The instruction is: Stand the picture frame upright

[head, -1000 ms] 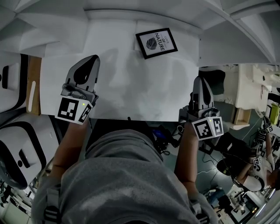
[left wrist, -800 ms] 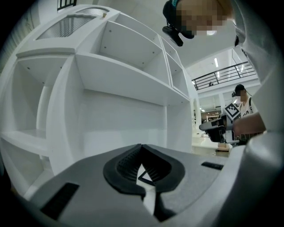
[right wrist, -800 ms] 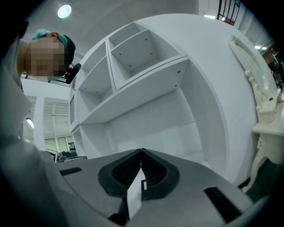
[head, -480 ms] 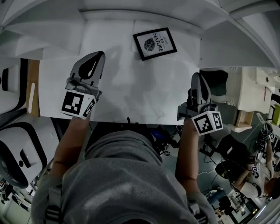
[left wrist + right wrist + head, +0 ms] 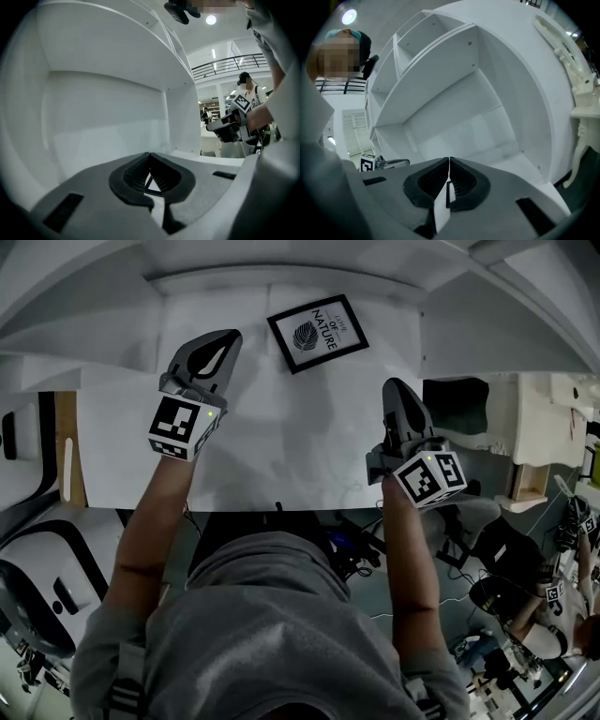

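Note:
The picture frame (image 5: 317,332), black-edged with a leaf print and lettering, lies flat and slightly askew at the back of the white tabletop (image 5: 291,446). My left gripper (image 5: 225,337) hovers just left of the frame, jaws shut and empty. My right gripper (image 5: 394,390) sits over the table's right edge, nearer me and to the right of the frame, with its jaws also together and nothing in them. In the left gripper view the left gripper (image 5: 149,154) faces a white alcove wall, with the right gripper (image 5: 229,129) off to its right. The right gripper (image 5: 449,160) faces white shelves.
A white curved shelf unit (image 5: 454,79) rises behind the table. A wooden strip (image 5: 64,446) runs beside the table's left edge. White ornate furniture (image 5: 553,418) stands at the right. Cables and another person (image 5: 562,596) are on the floor side at lower right.
Both grippers have moved forward over the table towards the frame, the left one further. The frame lies as before.

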A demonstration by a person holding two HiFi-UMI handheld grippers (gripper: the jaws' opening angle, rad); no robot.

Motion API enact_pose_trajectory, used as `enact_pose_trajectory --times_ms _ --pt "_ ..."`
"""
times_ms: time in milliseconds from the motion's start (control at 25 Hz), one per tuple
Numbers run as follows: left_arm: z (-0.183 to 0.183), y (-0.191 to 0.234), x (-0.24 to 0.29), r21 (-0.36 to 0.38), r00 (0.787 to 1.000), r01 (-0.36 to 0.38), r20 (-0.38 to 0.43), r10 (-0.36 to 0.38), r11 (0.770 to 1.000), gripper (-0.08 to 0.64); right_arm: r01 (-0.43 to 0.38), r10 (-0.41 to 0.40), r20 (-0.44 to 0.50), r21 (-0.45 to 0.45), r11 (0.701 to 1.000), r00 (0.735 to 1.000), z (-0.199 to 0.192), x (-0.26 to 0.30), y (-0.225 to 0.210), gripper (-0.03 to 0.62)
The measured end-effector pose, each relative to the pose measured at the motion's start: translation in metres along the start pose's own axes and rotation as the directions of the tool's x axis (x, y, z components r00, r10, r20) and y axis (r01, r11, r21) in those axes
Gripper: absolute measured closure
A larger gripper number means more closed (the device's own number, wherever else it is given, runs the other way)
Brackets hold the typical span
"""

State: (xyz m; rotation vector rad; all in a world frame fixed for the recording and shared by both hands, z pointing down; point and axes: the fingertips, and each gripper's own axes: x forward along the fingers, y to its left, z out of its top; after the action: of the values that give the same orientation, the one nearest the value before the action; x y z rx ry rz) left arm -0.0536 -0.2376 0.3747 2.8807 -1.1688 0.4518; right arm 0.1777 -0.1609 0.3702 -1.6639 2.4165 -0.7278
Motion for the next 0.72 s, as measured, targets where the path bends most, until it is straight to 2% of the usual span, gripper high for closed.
enact_pose_trajectory --times_ms 240,440,560,720 --pt "0.003 -0.013 0.057 0.094 0.993 0.100 -0.066 -0.094 0.991 0.552 0.028 -0.023 -0.055 0.090 0.996 0.998 -0.018 0.019 -0.017 0.565" --pt "-0.014 -0.029 0.114 0.130 0.969 0.217 -0.145 -0.198 0.968 0.552 0.084 -0.061 -0.132 0.175 0.981 0.989 -0.052 0.044 -0.042 0.565" --pt "-0.035 -0.032 0.140 0.147 0.954 0.265 -0.182 -0.238 0.953 0.552 0.124 -0.096 -0.157 0.185 0.975 0.983 -0.077 0.060 -0.053 0.565" --pt "-0.054 -0.029 0.169 0.148 0.936 0.300 -0.234 -0.262 0.942 0.552 0.172 -0.141 -0.193 0.155 0.973 0.971 -0.095 0.078 -0.065 0.563"
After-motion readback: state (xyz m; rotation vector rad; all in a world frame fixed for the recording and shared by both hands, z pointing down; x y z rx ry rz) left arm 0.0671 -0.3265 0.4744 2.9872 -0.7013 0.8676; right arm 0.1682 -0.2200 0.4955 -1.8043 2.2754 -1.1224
